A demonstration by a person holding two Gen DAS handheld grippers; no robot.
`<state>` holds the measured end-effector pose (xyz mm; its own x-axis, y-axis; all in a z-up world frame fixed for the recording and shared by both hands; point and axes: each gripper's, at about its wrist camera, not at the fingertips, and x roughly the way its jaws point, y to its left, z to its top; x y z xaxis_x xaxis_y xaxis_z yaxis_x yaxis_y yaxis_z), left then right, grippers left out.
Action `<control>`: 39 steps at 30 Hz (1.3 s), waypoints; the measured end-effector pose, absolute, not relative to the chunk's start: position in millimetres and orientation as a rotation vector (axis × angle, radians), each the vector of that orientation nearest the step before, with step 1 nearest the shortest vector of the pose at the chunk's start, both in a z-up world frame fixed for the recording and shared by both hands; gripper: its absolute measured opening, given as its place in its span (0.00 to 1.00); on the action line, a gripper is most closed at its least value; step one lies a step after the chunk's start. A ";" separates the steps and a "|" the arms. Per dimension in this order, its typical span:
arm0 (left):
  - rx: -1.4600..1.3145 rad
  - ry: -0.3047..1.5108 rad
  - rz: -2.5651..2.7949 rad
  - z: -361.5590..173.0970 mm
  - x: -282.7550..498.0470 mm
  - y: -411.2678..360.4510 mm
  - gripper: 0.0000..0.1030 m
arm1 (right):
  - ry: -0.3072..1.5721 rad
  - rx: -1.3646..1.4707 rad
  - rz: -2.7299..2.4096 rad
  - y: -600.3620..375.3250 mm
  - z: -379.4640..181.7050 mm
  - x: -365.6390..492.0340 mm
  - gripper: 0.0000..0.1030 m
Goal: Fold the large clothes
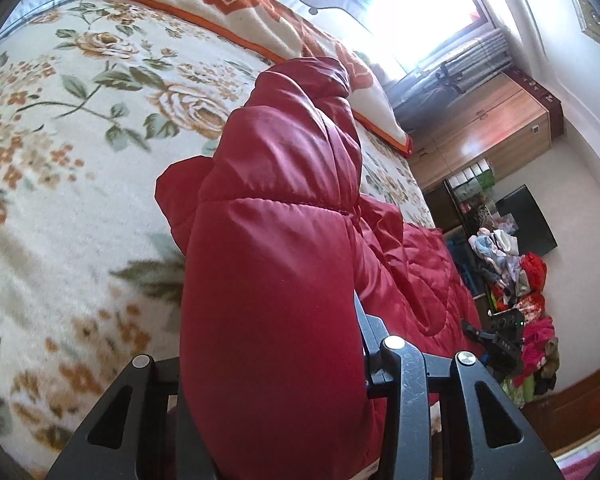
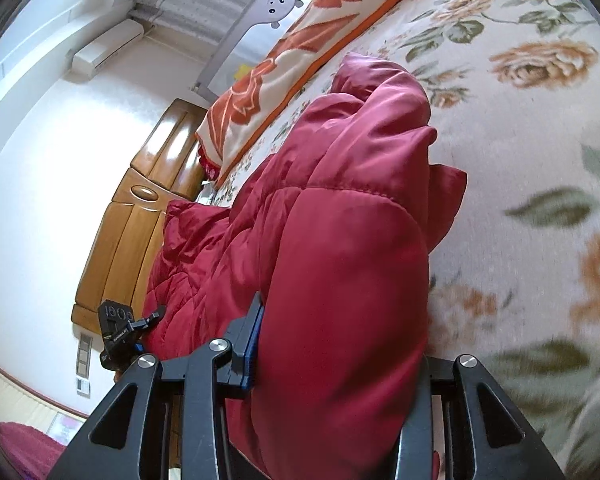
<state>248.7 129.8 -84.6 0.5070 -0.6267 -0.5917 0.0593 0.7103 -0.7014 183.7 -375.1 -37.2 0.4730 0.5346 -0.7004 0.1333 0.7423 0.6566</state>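
Floral bedspread (image 1: 80,128) below — both tools, left (image 1: 276,360) and right (image 2: 340,360), angled downward, clamp the red jacket (image 1: 284,184).

Glossy quilted red jacket (image 1: 272,240), fuzzy floral blanket (image 1: 80,140), polished wood wardrobe (image 2: 140,216)

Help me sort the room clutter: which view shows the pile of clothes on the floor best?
The left wrist view: the pile of clothes sits by the wall at the right edge, small but clear. The right wrist view faces the other side of the room and shows none of it.
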 end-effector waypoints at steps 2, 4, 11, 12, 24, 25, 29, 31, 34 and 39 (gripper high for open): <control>-0.682 0.969 -0.454 -87.6 243.7 133.5 0.36 | 1.071 0.724 0.273 -372.6 -38.8 182.4 0.37; -0.682 0.985 -0.439 -94.1 241.4 136.6 0.37 | 1.075 0.733 0.270 -372.0 -42.5 177.0 0.37; -0.692 1.031 -0.372 -104.6 226.8 131.8 0.40 | 1.101 0.750 0.217 -377.1 -66.1 168.5 0.38; -0.699 1.035 -0.369 -106.0 225.4 131.1 0.41 | 1.104 0.755 0.213 -378.2 -69.1 167.6 0.39; -0.746 1.036 -0.352 -135.3 230.0 128.1 0.55 | 1.095 0.822 0.179 -392.1 -102.1 157.8 0.53; -0.741 1.036 -0.345 -136.7 230.9 127.7 0.56 | 1.094 0.823 0.177 -392.7 -103.6 157.3 0.54; -0.706 1.039 -0.317 -135.2 230.3 120.6 0.61 | 1.094 0.801 0.159 -392.0 -106.0 155.6 0.58; -0.691 1.043 -0.308 -133.8 229.6 121.1 0.63 | 1.095 0.782 0.148 -390.2 -105.7 154.7 0.60; -0.647 1.052 -0.274 -129.6 228.7 120.7 0.71 | 1.097 0.758 0.131 -388.0 -104.5 154.2 0.63; -0.535 1.050 -0.177 -108.3 224.0 109.6 0.85 | 1.104 0.723 0.082 -385.3 -102.7 152.8 0.73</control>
